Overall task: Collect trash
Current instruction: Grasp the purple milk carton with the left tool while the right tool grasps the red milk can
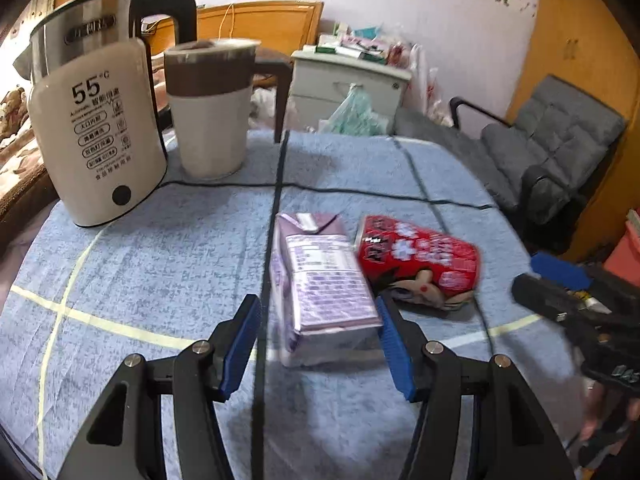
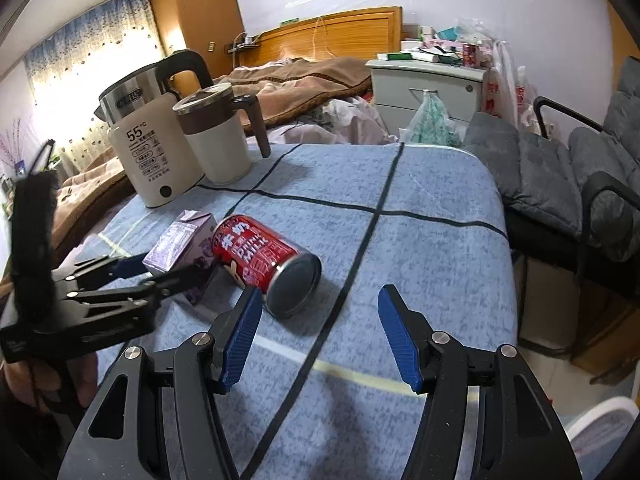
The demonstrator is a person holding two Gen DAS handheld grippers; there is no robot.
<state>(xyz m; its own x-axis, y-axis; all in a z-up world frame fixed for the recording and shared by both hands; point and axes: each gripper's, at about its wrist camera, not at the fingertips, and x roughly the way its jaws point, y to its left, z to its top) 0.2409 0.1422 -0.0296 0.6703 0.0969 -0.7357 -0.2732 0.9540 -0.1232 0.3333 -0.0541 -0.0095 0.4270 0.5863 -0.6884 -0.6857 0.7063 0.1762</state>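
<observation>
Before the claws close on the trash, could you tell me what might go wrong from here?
1. The red can lies on its side against the purple carton; it may roll once the carton moves.
2. The left claw brackets the carton off-centre, so closing may skew it.
3. The right claw is open beside the can, not around it; closing now would miss.

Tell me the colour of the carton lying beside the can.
Pale purple carton with silvery sheen, seen best in the left wrist view; the can is red.

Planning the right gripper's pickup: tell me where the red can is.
The red can lies on its side on the blue cloth, against the purple carton, just ahead-left of the right gripper.
</observation>
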